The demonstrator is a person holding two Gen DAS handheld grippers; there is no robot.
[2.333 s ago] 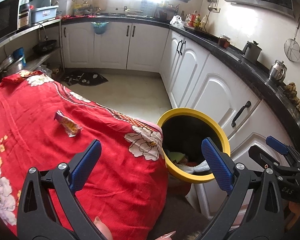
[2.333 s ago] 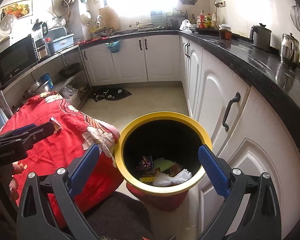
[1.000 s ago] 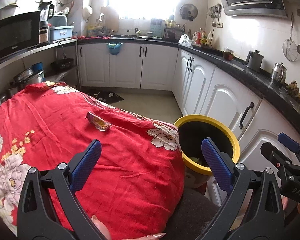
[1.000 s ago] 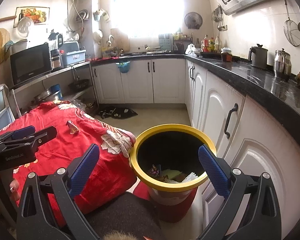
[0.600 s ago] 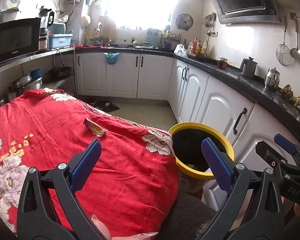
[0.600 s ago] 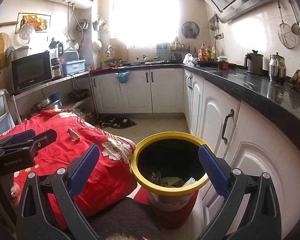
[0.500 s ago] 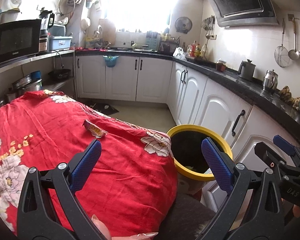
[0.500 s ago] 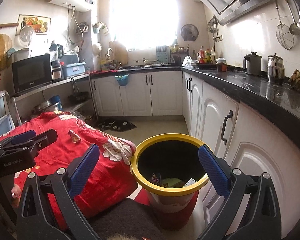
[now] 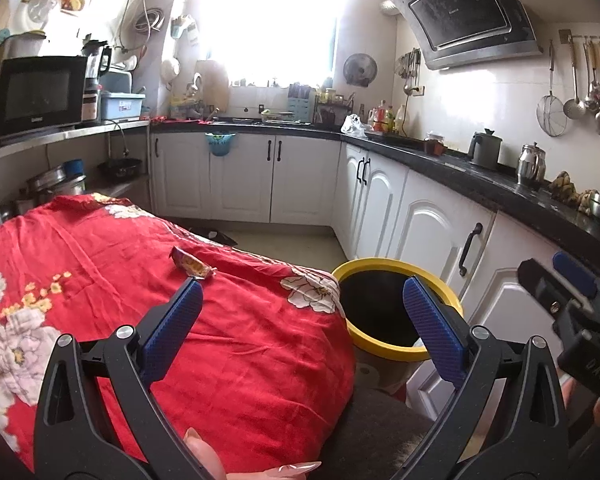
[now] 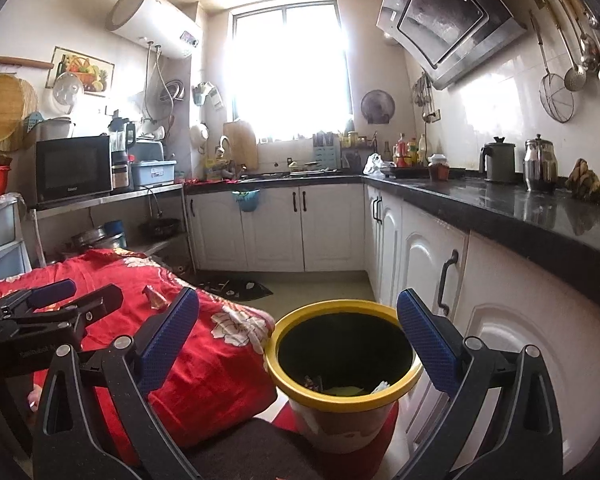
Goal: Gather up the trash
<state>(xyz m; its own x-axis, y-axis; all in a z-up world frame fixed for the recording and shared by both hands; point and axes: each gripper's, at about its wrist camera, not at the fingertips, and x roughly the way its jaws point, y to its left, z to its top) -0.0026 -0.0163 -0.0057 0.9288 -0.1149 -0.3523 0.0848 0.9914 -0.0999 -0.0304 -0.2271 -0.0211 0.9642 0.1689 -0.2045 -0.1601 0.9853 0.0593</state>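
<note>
Snack wrapper (image 9: 191, 265) lies on the red floral cloth (image 9: 100, 264) covering the surface, just beyond the left gripper (image 9: 300, 320), jaws wide and empty. Only the right gripper (image 10: 296, 332) view, equally wide, reveals trash inside the yellow-rimmed bin (image 10: 342, 398).

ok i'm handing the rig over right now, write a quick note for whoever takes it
Left gripper: open, empty, above the red floral cloth.
Right gripper: open, empty, pointed over the yellow-rimmed trash bin.
One crumpled snack wrapper lies on the cloth, just beyond the left gripper's left fingertip.
The bin stands on the floor between the cloth and the white cabinets; some trash is already inside.
Left to do: pick up the wrapper and drop it in the bin.
</note>
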